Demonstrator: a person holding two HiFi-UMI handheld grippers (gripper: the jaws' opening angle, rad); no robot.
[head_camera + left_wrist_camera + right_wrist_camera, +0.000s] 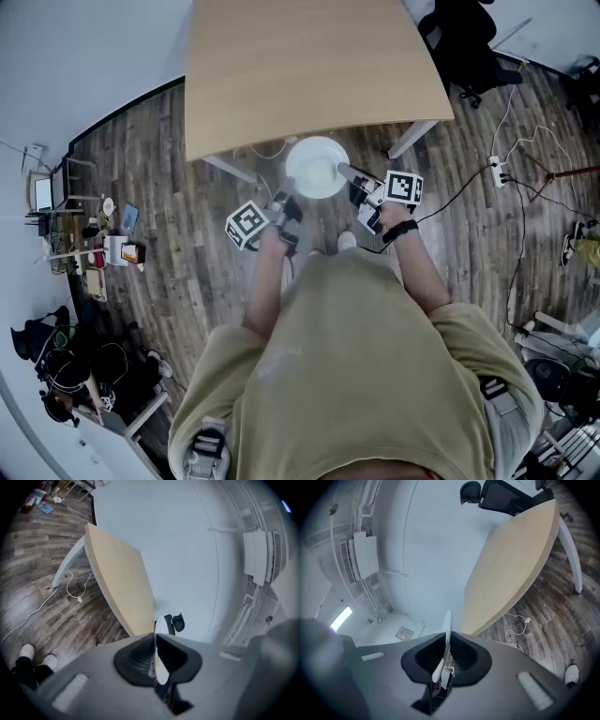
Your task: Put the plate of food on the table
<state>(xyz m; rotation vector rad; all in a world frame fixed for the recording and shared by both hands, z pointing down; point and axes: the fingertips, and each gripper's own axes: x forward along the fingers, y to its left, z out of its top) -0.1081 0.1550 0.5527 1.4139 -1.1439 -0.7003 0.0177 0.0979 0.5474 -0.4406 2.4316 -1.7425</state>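
Observation:
A white round plate (317, 167) hangs in the air just in front of the near edge of the light wooden table (309, 66). My left gripper (285, 208) is shut on the plate's left rim. My right gripper (354, 180) is shut on its right rim. In the left gripper view the plate's edge (160, 656) shows as a thin white sliver pinched between the dark pads. The right gripper view shows the same sliver (444, 644) between its pads. What lies on the plate cannot be made out.
The table stands on white legs (412, 138) over a dark plank floor with a white cable (267, 152) under its edge. A black office chair (469, 42) is at the far right. Cables and a power strip (498, 171) lie right; clutter (108, 246) sits left.

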